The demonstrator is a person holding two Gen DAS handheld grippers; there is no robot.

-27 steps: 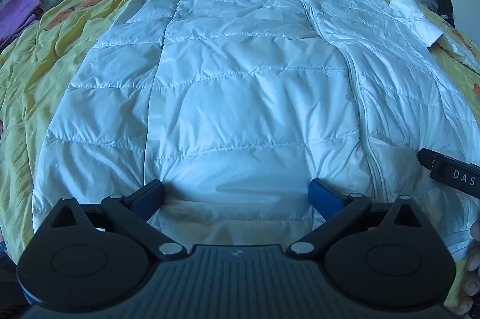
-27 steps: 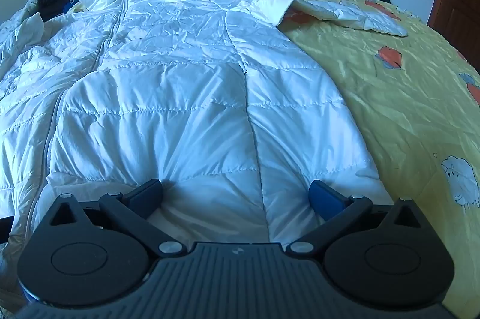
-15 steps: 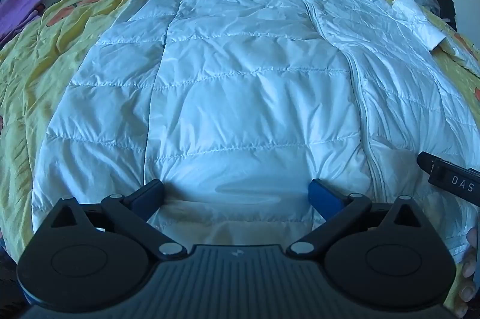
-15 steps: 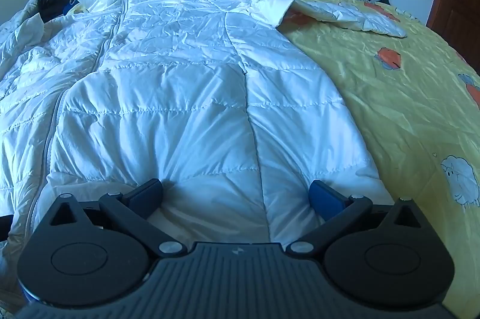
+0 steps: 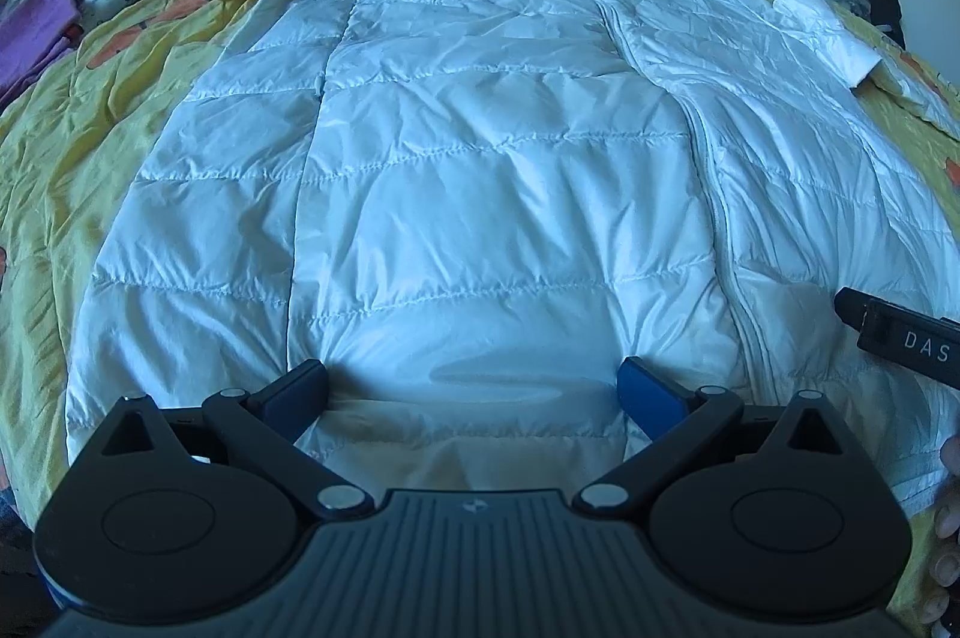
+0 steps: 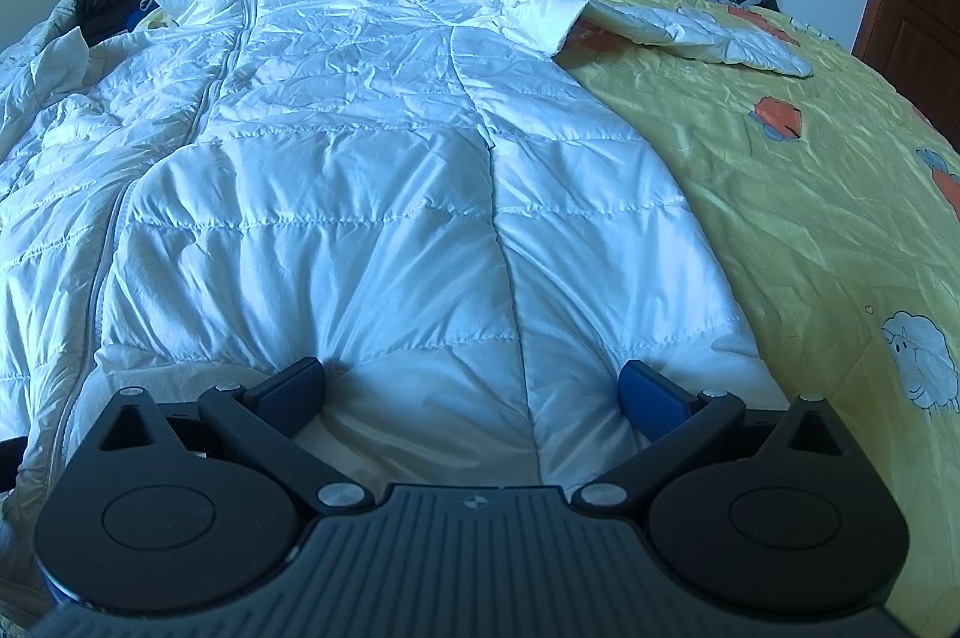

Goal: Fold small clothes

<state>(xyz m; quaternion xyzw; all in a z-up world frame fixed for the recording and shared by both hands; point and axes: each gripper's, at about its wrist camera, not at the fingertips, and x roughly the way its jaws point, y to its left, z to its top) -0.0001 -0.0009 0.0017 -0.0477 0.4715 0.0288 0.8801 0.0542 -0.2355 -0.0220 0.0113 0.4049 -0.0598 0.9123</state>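
I see a white quilted jacket (image 5: pixel 480 170) lying flat on the yellow bedspread (image 6: pixel 810 194) of the bed, zipped, a little wrinkled, sleeves out to the sides. Its long axis runs away from me: collar far, hem near. My left tool (image 5: pixel 474 386) and right tool (image 6: pixel 471 386) are both spread wide at the hem, pinching nothing.

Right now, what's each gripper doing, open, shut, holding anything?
Left gripper: jaws wide open over the white quilted jacket's hem, gripping nothing.
Right gripper: jaws wide open over the same hem, gripping nothing.
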